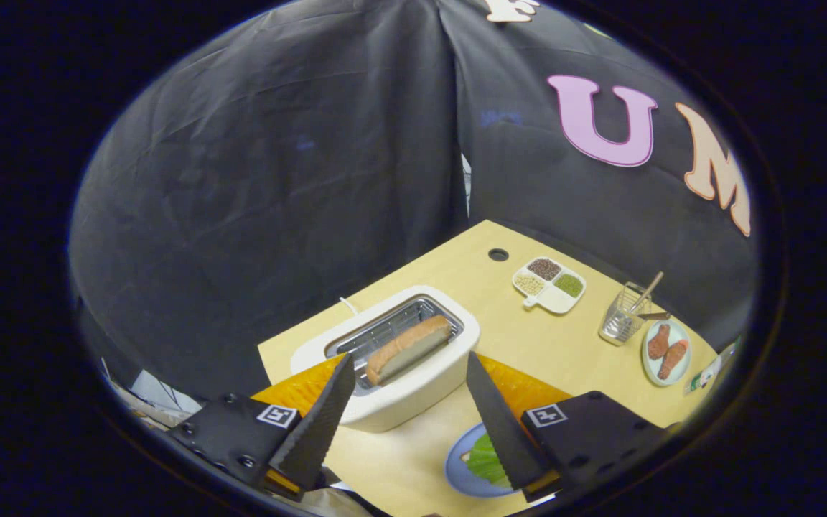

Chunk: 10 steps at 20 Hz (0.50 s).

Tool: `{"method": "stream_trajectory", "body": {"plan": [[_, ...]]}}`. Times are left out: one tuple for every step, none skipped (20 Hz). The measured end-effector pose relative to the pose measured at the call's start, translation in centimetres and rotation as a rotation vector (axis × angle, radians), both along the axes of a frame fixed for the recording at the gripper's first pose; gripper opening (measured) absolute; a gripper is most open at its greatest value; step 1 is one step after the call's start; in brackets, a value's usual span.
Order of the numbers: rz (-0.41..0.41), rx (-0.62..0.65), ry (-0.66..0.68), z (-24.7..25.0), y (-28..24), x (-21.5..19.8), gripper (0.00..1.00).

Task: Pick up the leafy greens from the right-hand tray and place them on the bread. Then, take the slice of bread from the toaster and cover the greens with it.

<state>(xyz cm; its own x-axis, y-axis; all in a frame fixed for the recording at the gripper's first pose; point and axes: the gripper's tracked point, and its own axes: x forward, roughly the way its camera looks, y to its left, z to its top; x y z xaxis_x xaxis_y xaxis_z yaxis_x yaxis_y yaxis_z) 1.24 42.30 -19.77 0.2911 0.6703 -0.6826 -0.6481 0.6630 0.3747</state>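
Our gripper [410, 373] hangs wide open and empty above the bench's [528, 337] near edge, where a blue plate [460, 459] holds leafy greens [487, 459] by one finger. Just ahead, a white toaster [413, 388] holds a bread slice [408, 349]. Toward the far corner we see a divided dish [553, 298] of grains, a wire cup [620, 323] of utensils and a plate [649, 355] with two sausages [666, 350].

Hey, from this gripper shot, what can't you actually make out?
- Green leaf on the blue plate: partly hidden by one of the open, empty gripper fingers; bread beneath it not discernible.
- Brown bread slice in the white toaster: lower part hidden inside the slot.
- Wire holder: contents too small.
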Motion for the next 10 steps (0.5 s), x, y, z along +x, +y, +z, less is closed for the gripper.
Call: {"method": "stream_trajectory", "body": {"plan": [[-0.008,0.001,0.011,0.0,0.6,0.2,0.98],[-0.020,0.001,0.029,-0.2,1.0,0.5,0.98],[-0.033,-0.001,0.049,-0.4,1.3,0.7,0.97],[-0.049,0.000,0.073,-0.8,1.7,1.0,0.97],[-0.071,0.004,0.102,-1.2,2.2,1.3,0.97],[-0.085,0.013,0.135,-1.5,2.6,1.4,0.97],[-0.101,0.013,0.158,-1.8,3.1,1.8,0.97],[-0.111,0.003,0.174,-2.4,3.2,2.1,0.97],[-0.120,-0.012,0.189,-3.0,3.1,2.2,0.97],[-0.129,-0.025,0.201,-3.8,3.0,2.5,0.97]]}}
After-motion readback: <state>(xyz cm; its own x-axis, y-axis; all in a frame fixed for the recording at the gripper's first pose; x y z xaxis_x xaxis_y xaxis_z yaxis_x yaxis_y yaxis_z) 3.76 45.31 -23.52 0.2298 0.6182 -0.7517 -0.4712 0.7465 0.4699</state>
